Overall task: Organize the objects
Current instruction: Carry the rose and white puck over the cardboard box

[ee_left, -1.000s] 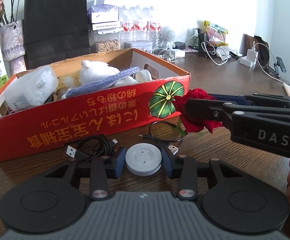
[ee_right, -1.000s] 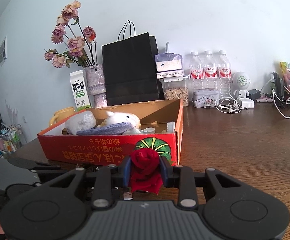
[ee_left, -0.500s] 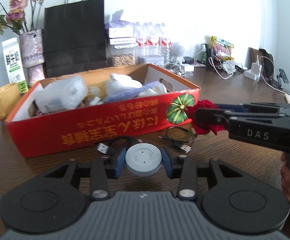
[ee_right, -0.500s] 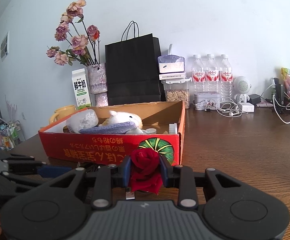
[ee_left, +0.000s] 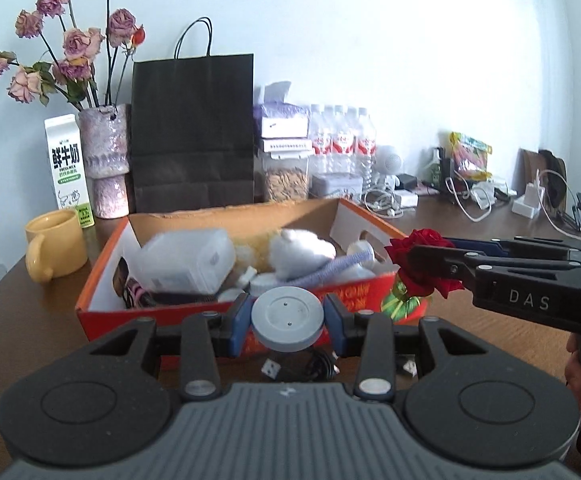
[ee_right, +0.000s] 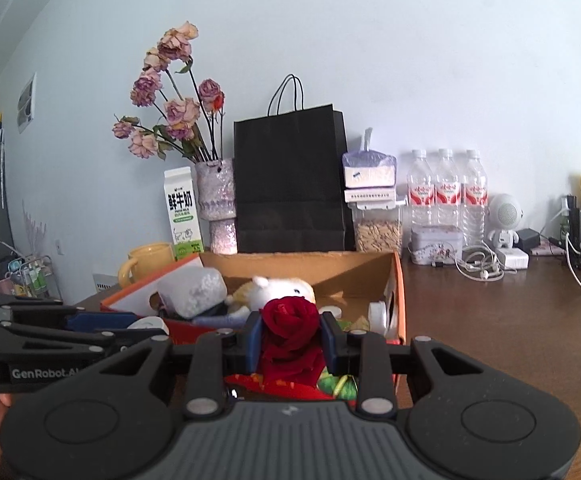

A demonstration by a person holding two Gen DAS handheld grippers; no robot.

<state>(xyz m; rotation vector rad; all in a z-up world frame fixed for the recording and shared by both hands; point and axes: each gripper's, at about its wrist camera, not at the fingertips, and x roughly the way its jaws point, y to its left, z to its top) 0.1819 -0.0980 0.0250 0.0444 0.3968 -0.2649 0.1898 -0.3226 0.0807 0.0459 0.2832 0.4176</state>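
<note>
A brown tabletop [ee_left: 470, 248] carries an orange cardboard box [ee_left: 102, 280] with its top open, well in front of a black paper bag [ee_left: 192, 132] that stands against the wall. In the box lie a clear plastic container [ee_left: 188, 260], a white plush toy [ee_left: 298, 252] and a purple cloth strip [ee_left: 330, 270], crowded together. To the box's left stand a vase [ee_left: 104, 156] of dried pink flowers [ee_left: 66, 48], a milk carton [ee_left: 66, 168] and a yellow mug [ee_left: 54, 250], the mug just beside the box's left wall. Water bottles [ee_right: 444, 196] line the wall to the right, near a tangle of white cables [ee_right: 478, 264]. The left hand-held gripper [ee_left: 287, 320] is clenched on a grey round disc [ee_left: 287, 316], held above the box's near wall; black cables [ee_left: 318, 368] lie on the tabletop below it. The right hand-held gripper [ee_right: 289, 340] is clamped on a red rose [ee_right: 288, 328], both blue fingers [ee_right: 253, 340] pressing its petals, and holds it over the box's near right corner.
</note>
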